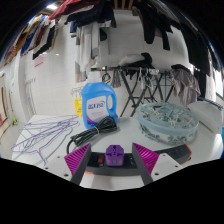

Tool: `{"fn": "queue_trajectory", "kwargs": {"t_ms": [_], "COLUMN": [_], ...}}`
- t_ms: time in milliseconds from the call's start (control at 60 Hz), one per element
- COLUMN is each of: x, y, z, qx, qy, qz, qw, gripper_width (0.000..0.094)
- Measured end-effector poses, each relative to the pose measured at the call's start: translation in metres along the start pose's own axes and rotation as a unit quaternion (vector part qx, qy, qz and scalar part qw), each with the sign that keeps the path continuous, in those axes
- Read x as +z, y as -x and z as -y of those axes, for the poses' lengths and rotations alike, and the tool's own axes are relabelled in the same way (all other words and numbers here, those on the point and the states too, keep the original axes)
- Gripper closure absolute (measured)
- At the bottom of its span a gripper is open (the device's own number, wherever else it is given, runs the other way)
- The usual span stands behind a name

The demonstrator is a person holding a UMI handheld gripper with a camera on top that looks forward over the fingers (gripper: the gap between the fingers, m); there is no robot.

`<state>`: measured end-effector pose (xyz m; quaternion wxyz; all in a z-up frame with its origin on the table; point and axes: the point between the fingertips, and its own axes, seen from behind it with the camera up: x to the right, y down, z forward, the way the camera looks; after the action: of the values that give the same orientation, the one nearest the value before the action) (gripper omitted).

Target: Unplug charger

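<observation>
A purple charger [116, 155] sits plugged into a black power strip [99, 161] lying on the white table [130, 132]. My gripper [112, 162] is open, with one magenta pad on each side of the charger. The charger stands between the fingers [76, 159] with a gap at either side. A small red switch shows on the strip just left of the charger. A black cable [92, 128] runs from the strip back toward the bottle.
A blue detergent bottle [96, 103] stands beyond the strip. Wire hangers [42, 138] lie to the left of it. A round grey clip hanger [166, 120] rests on the right. A folding rack [140, 82] stands behind.
</observation>
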<state>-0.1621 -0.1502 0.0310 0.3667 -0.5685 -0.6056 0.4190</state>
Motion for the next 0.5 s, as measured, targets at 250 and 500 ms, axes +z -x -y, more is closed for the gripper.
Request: {"fn": "queue_trajectory", "kwargs": {"t_ms": [250, 500], "x": [0.013, -0.031], "y": [-0.008, -0.022], "z": [0.002, 0.127], "qx": [0.024, -0.007], "qy": [0.000, -0.145], "qz": [-0.011, -0.020], "qw": [1.000, 0.989], "gripper_width": [0.0692, 0.0806]}}
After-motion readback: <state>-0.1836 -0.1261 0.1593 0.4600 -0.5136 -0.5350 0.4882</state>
